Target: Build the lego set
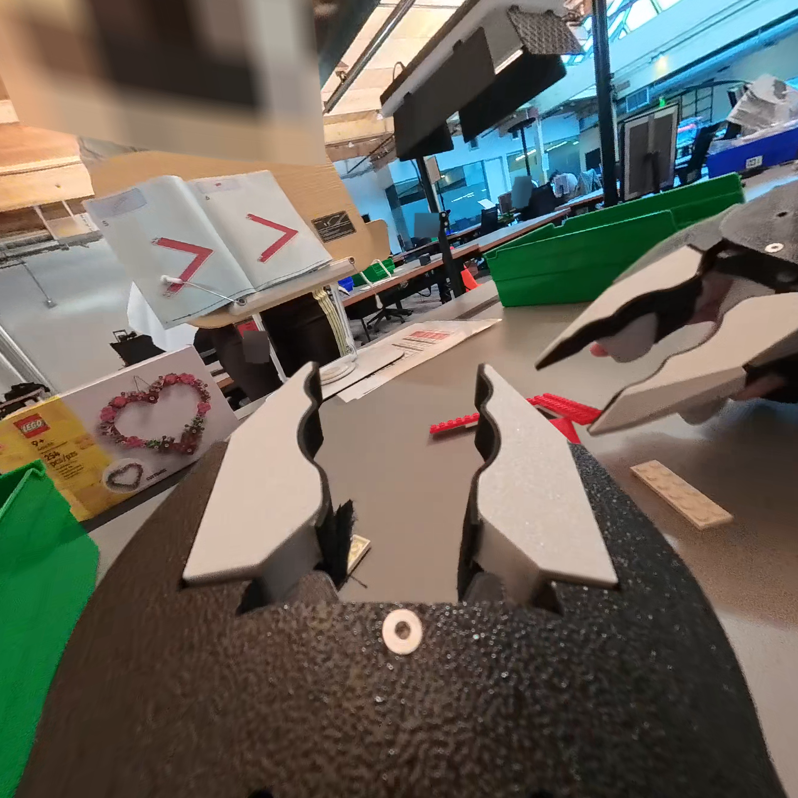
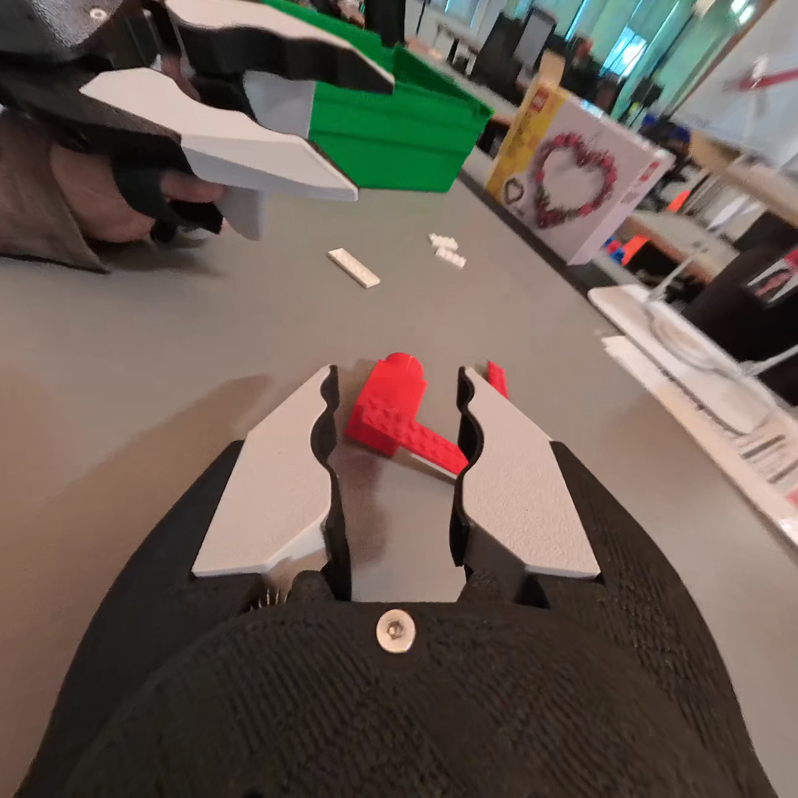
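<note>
A red Lego assembly (image 2: 395,414), a flat L-shaped piece of plates with a rounded end, lies on the grey table (image 2: 172,345). My right gripper (image 2: 397,373) is open, low over the table, with the assembly between its fingers; one plate end is against the right finger. In the left wrist view the red plates (image 1: 561,408) lie just below the open right gripper (image 1: 565,399). My left gripper (image 1: 399,388) is open and empty, held above the table, as the right wrist view (image 2: 375,138) also shows. A tan plate (image 1: 680,492) lies near it.
A white plate (image 2: 354,267) and small white pieces (image 2: 447,250) lie mid-table. Green bins (image 1: 583,263) (image 1: 39,583) stand on both sides. The set's box (image 1: 116,427) and an open instruction booklet on a stand (image 1: 207,242) are at the table's far edge, with papers (image 1: 432,345).
</note>
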### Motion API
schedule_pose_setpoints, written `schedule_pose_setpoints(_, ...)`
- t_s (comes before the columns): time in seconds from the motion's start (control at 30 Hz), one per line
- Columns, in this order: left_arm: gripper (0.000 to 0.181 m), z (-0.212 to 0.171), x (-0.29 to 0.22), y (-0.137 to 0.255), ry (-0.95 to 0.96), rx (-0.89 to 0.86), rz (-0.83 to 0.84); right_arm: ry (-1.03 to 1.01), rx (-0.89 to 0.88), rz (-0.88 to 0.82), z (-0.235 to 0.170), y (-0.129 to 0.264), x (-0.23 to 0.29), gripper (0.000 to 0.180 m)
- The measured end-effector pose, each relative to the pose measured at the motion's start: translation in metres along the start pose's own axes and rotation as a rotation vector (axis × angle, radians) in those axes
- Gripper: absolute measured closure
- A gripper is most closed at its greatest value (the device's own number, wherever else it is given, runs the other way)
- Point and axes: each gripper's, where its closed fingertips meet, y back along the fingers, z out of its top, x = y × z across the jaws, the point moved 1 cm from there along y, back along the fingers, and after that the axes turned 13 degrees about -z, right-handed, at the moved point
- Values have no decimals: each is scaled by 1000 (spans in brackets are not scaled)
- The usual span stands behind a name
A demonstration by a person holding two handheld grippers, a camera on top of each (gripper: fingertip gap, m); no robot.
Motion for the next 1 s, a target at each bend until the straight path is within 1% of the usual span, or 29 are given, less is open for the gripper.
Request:
schedule_pose_setpoints(0.1,113,0,2,2,6,-13,14,-69,88,32,-1,-6,9,124)
schedule_pose_setpoints(0.27,114,-1,3,2,-14,-4,32,-193,291,81,-5,-21,12,118)
schedule_pose_setpoints(0.43,115,-3,3,1,-4,4,26,-108,523,92,-19,-32,13,119)
schedule_pose_setpoints(0.57,115,-4,2,0,6,7,17,-65,706,151,-35,-34,18,130)
schedule_pose_setpoints(0.6,116,-4,2,0,5,7,18,-56,733,170,-37,-33,19,142)
schedule_pose_setpoints(0.63,116,-4,3,0,0,8,24,-44,752,181,-38,-33,20,145)
schedule_pose_setpoints(0.77,117,1,10,5,-16,-12,71,-29,758,207,-32,-36,19,145)
schedule_pose_setpoints(0.9,117,8,23,16,2,-64,135,-70,674,212,-8,-50,11,145)
schedule_pose_setpoints(1.0,118,7,31,20,33,-80,161,-90,596,201,16,-71,-1,145)
